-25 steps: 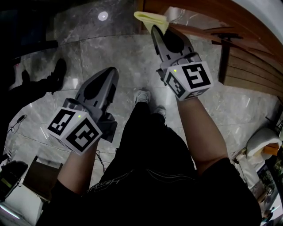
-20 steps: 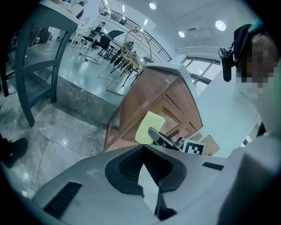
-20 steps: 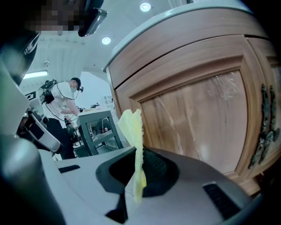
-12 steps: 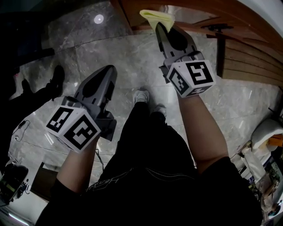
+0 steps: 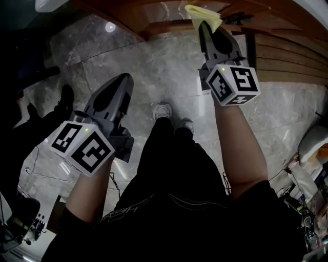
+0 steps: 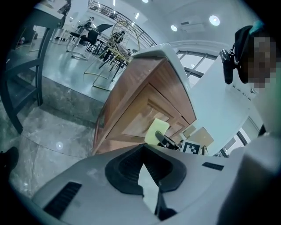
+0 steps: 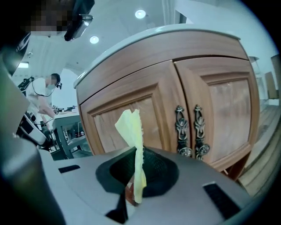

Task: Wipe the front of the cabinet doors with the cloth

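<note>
While the right arm stretches forward, the right gripper pinches the yellow cloth near the closed cabinet doors. The left gripper hangs back, jaws together, empty.

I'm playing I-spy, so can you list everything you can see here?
cloth: one, yellow, pinched in the right gripper
cabinet doors: two, brown wood, ahead of the cloth
door handles: two, dark metal, side by side where the doors meet
floor: one, grey marble, underfoot
shoes: two, white, on the floor
left gripper: one, grey, shut, empty, over the floor
right gripper: one, grey, shut on the cloth
</note>
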`<control>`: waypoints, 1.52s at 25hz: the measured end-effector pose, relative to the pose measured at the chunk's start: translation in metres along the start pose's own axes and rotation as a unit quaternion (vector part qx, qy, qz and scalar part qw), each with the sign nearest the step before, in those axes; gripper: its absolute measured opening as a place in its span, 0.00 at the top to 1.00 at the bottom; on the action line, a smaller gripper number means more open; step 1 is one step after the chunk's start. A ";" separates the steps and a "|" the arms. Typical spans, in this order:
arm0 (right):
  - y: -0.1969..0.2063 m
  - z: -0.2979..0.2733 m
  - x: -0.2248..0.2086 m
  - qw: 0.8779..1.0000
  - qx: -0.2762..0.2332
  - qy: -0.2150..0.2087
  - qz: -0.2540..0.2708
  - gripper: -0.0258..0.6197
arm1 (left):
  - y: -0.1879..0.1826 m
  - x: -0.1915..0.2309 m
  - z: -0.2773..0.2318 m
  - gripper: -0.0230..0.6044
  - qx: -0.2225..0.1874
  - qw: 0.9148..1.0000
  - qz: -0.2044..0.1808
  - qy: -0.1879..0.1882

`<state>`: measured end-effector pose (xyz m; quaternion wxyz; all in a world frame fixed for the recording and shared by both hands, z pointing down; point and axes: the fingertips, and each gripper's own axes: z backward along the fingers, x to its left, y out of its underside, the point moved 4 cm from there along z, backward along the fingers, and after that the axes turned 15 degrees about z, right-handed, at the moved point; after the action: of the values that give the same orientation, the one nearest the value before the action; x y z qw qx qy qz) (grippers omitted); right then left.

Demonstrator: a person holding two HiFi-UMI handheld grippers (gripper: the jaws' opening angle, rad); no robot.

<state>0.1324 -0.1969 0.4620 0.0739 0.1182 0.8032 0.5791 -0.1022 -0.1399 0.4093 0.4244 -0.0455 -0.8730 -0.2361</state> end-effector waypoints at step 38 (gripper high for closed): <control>0.027 -0.016 0.095 0.991 0.010 -0.135 -0.007 0.90 | 0.011 0.042 0.038 0.95 -0.036 0.997 0.050 -0.037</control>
<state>0.0401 -0.1774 0.4947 0.1845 0.1909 0.7925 0.5490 -0.1529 -0.1180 0.4251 0.4014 -0.1130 -0.8755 -0.2442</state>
